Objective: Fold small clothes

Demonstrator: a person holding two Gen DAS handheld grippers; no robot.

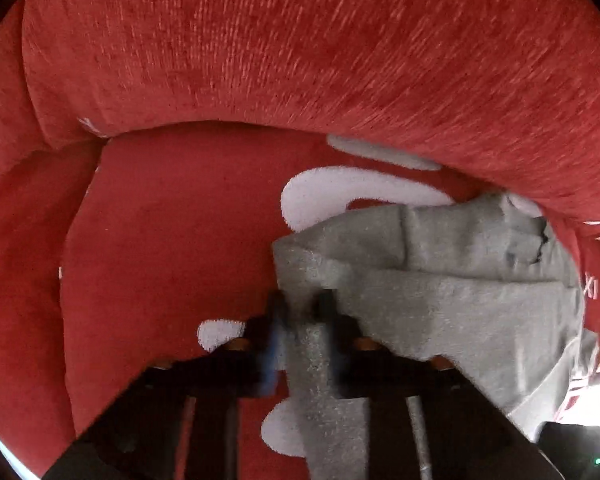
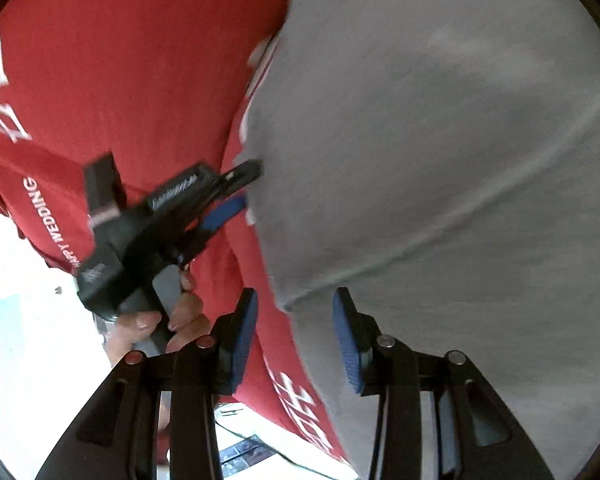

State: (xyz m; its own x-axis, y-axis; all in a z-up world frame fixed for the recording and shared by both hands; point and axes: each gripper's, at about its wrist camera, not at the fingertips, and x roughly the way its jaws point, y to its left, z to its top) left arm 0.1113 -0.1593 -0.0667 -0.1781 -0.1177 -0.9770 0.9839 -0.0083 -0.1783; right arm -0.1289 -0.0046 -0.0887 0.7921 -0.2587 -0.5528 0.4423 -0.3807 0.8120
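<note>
A small grey garment (image 1: 460, 304) lies partly folded on a red cover with white print (image 1: 160, 240). My left gripper (image 1: 302, 304) points down at the garment's left corner and is shut on a pinched strip of the grey cloth. In the right wrist view that same left gripper (image 2: 248, 188), held by a hand (image 2: 180, 316), grips the left edge of the grey garment (image 2: 440, 160). My right gripper (image 2: 296, 300) hovers over the garment's near corner, its blue pads (image 2: 244, 344) apart and pressing on nothing.
A thick red cushion (image 1: 300, 40) rises behind the garment like a backrest. The red cover (image 2: 140, 80) carries white lettering and drops off at its left edge to a bright white floor (image 2: 28, 264). Dark cables lie below the cover's edge (image 2: 244, 448).
</note>
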